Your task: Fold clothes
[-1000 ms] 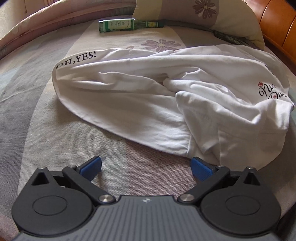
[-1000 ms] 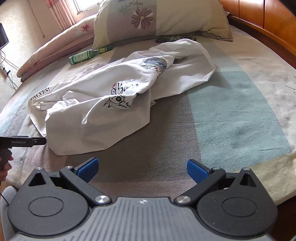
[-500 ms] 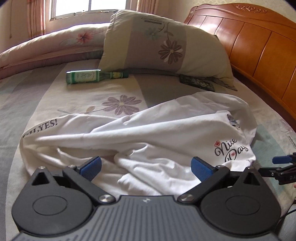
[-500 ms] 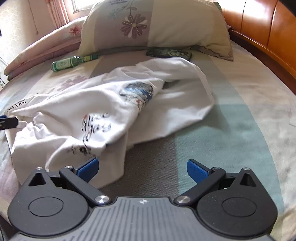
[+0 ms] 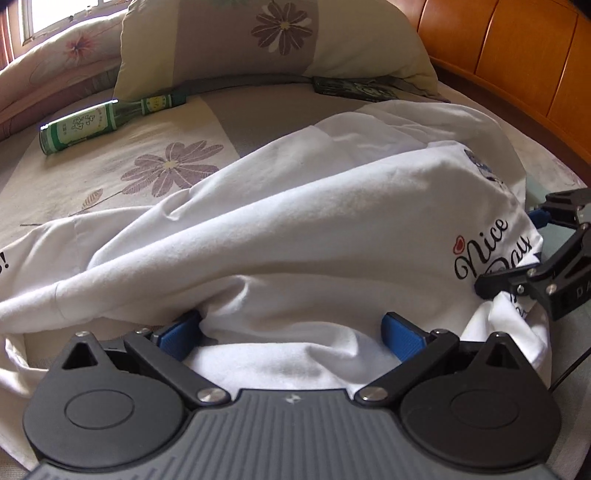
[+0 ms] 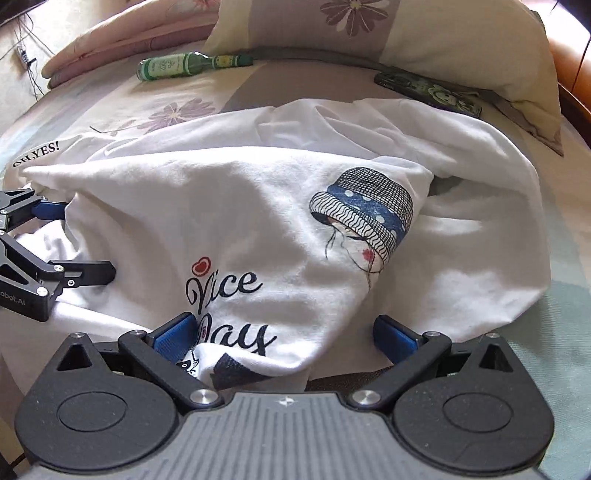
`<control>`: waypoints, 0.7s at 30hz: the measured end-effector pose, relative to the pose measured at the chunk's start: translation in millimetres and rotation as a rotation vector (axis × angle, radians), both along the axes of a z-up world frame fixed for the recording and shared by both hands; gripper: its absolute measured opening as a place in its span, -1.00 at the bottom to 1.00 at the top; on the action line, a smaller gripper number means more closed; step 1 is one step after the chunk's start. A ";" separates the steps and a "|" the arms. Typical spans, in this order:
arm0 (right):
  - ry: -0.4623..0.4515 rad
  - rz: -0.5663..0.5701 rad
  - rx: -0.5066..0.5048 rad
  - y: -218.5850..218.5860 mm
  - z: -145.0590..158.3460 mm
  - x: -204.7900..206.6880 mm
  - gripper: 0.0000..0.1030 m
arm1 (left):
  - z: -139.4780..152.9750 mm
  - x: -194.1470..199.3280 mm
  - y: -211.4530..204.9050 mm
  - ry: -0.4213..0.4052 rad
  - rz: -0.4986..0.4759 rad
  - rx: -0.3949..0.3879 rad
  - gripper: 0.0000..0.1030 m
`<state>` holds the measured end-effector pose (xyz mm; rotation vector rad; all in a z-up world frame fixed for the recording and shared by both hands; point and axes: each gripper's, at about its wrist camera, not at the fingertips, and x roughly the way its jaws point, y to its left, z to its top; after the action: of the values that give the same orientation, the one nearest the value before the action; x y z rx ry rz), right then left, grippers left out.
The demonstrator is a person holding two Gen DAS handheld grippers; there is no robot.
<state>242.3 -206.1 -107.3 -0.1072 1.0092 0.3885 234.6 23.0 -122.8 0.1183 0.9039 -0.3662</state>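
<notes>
left tongs [image 5: 291, 334] – agape | right tongs [image 6: 284, 334] – agape | white T-shirt [image 6: 258, 206] between

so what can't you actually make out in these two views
- White t-shirt, both views: its outline, sleeves and collar are lost in its own crumpled folds.
- "OH,YES!" print: cut by the left edge in the left wrist view, partly buried in a fold in the right.
- Green bottle: label text too small to read.
- Dark flat object: partly tucked under the pillow, identity unclear.
- Cloth under each gripper: hidden by the gripper bodies.
</notes>
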 end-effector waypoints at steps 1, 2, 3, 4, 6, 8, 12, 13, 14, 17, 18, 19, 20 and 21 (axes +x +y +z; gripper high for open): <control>0.015 -0.012 0.004 -1.2 -0.6 2.6 1.00 | 0.6 1.8 0.3 0.011 -0.007 0.002 0.99; 0.029 -0.024 0.004 -1.0 0.1 4.9 1.00 | 1.0 3.7 -0.4 0.023 -0.009 0.008 0.99; 0.043 -0.036 0.003 -0.7 0.9 7.1 1.00 | 1.4 5.5 -1.2 0.034 -0.010 0.015 0.99; 0.059 -0.038 -0.008 1.1 1.2 9.7 1.00 | 1.8 7.4 -2.1 0.046 -0.012 0.022 0.99; 0.090 -0.038 -0.035 5.3 2.1 15.1 1.00 | 3.7 15.4 -2.9 0.091 -0.004 0.028 0.99; 0.118 -0.055 -0.061 11.0 2.3 21.3 1.00 | 4.0 20.6 -4.7 0.111 0.026 0.034 0.99; 0.143 -0.076 -0.115 21.3 2.5 25.4 1.00 | 4.4 30.6 -8.5 0.147 0.089 0.048 0.99; 0.158 -0.085 -0.112 20.4 3.0 26.8 1.00 | 5.1 32.1 -10.0 0.162 0.097 0.059 0.99; 0.172 -0.093 -0.109 19.5 3.5 28.3 1.00 | 5.7 34.1 -10.1 0.177 0.103 0.062 0.99; 0.177 -0.086 -0.101 17.6 3.6 28.1 1.00 | 7.6 40.1 -10.9 0.219 0.104 0.075 0.99; 0.197 -0.089 -0.097 15.5 5.4 28.6 1.00 | 8.3 41.3 -11.4 0.234 0.096 0.086 0.99; 0.216 -0.091 -0.093 13.5 7.2 29.2 1.00 | 9.0 42.6 -11.9 0.249 0.087 0.097 0.98; 0.236 -0.094 -0.089 11.4 9.0 29.8 1.00 | 12.3 42.8 -11.8 0.280 0.089 0.111 0.97; 0.264 -0.124 -0.069 4.4 12.8 30.4 1.00 | 16.1 42.9 -11.5 0.313 0.093 0.126 0.95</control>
<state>272.7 -201.7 -94.4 -0.0553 1.2832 0.2583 277.5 11.5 -106.8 0.1370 1.2384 -0.2443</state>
